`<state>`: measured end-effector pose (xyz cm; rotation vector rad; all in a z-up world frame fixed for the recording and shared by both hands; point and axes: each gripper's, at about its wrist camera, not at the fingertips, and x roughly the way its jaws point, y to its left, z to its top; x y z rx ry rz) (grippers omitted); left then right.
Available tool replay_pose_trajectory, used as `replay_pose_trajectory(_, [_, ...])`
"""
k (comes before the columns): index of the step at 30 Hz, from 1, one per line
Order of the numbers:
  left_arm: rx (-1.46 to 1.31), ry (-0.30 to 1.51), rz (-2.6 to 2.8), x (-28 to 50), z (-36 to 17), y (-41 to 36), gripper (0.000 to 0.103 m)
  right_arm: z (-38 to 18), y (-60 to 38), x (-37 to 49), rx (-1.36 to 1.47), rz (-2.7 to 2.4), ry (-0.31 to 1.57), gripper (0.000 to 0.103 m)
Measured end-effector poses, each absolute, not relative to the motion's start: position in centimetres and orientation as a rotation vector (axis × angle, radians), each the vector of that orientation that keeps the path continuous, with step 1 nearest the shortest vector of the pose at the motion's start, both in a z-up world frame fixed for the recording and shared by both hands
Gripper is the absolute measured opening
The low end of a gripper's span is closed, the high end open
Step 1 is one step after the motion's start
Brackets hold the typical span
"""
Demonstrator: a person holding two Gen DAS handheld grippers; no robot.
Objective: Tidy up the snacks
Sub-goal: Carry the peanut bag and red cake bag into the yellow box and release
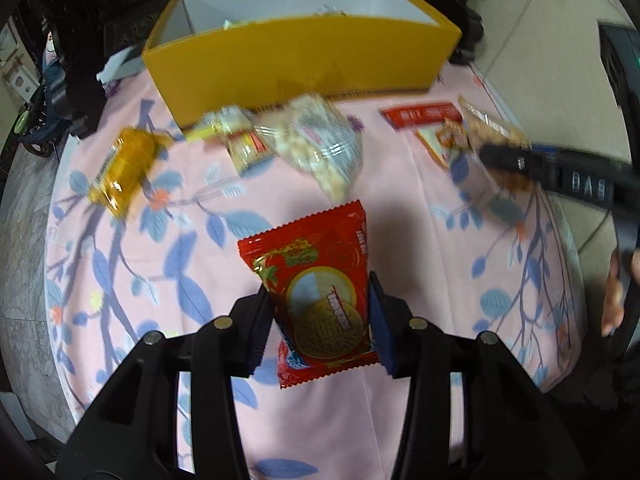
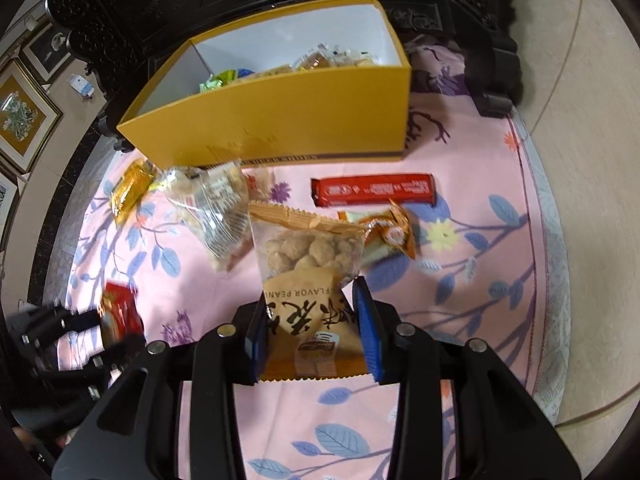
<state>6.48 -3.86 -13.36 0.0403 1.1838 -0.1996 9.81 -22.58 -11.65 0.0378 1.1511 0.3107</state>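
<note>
Left gripper (image 1: 318,312) is clamping a glossy red biscuit packet (image 1: 316,292) with crimped edges, hovering over the pink floral tablecloth (image 1: 420,240). Right gripper (image 2: 310,324) is pinching a tan "FLAVOR PEANUT" bag (image 2: 308,276), lumpy nuts showing through. Yellow cardboard box (image 2: 280,120) is sitting at 12 o'clock, red bar (image 2: 372,190) at 1.

I count one yellow box (image 2: 280,120), one red bar (image 2: 372,190), two held packets, one red (image 1: 320,300) and one of peanuts (image 2: 308,256), and four loose packets on the table.
</note>
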Motion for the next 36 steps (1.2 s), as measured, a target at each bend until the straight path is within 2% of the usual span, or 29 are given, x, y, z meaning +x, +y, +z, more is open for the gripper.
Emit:
replay_pose_trajectory(7, [0.0,1.088,-0.175,12.7,-9.3,-2.0,0.044,-9.4,-20.0,12.3,0.03,0.346,1.125,0.039])
replay_pose_trajectory(18, [-0.038,0.965,-0.117,24.6,-3.8,-0.2,0.044,-4.5,-16.9,21.4,0.072,0.357,1.03,0.039])
replay_pose_trajectory(36, [-0.035,0.948,-0.105,29.7,-3.1,0.4,0.044,-2.9,-15.3,27.2,0.064,0.357,1.002,0.039])
